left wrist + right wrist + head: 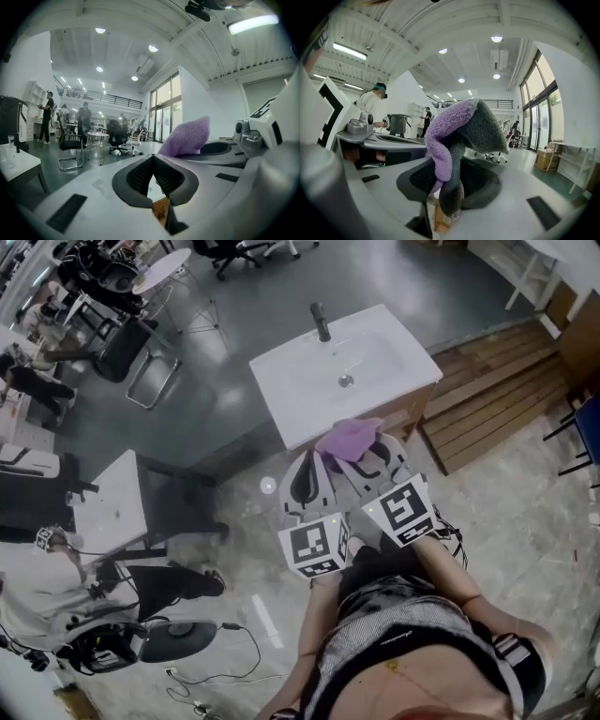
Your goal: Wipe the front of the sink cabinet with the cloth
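Purple cloth (349, 439), pinched in my right hand-held gripper (449, 185), pokes out by the cabinet (411, 409) front so it touches first, I reckon. Left hand-held gripper (153, 174) is pressed together, empty, alongside.

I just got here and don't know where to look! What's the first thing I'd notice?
The fluffy purple cloth jumps out: it is pinched in the right gripper, up by the front edge of the white sink with its dark tap. Right beside it, the left gripper has its fingers closed on nothing.
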